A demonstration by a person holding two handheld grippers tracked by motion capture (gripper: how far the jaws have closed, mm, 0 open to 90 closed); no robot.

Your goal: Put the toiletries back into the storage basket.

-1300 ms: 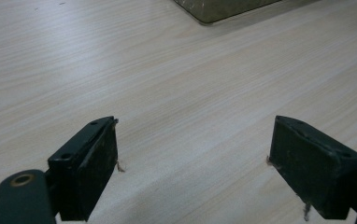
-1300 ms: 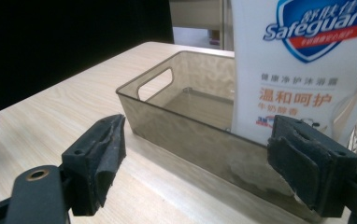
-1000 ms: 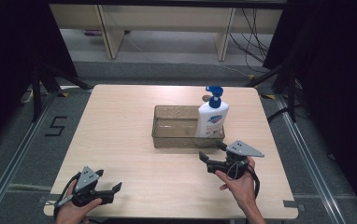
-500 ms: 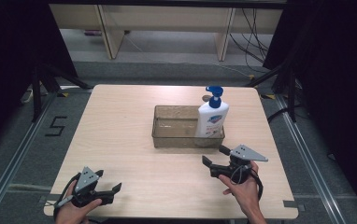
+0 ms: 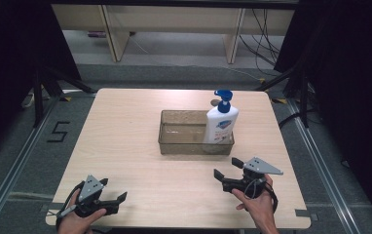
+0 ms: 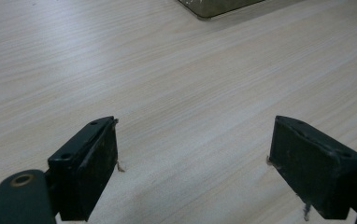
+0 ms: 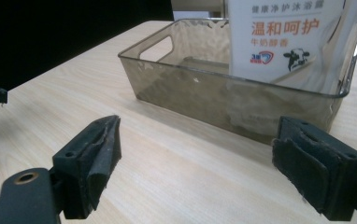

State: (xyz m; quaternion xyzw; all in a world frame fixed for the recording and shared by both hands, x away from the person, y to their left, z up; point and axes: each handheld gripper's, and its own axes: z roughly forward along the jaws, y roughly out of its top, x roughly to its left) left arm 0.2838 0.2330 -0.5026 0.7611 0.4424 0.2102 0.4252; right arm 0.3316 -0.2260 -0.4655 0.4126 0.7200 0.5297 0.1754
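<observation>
Right gripper (image 5: 225,168) drew back, jaws just opened, empty; bottle (image 5: 220,123) seemingly upright in bin (image 5: 174,146).

A pale, light-wood grain is shown by the tabletop (image 5: 125,131). The bin (image 5: 172,139) is made of smoky, brownish clear plastic with a rippled pattern. The bottle (image 5: 221,124) is white, topped by a blue pump (image 5: 223,96); its label (image 7: 284,32) is printed with orange characters, a small blue and red emblem and a black-and-white cow. Both the left hand-held gripper (image 5: 112,198) and the right hand-held gripper (image 5: 228,168) are black, each with a grey plate. A black "5" (image 5: 57,131) is marked on the grey floor (image 5: 13,170).
</observation>
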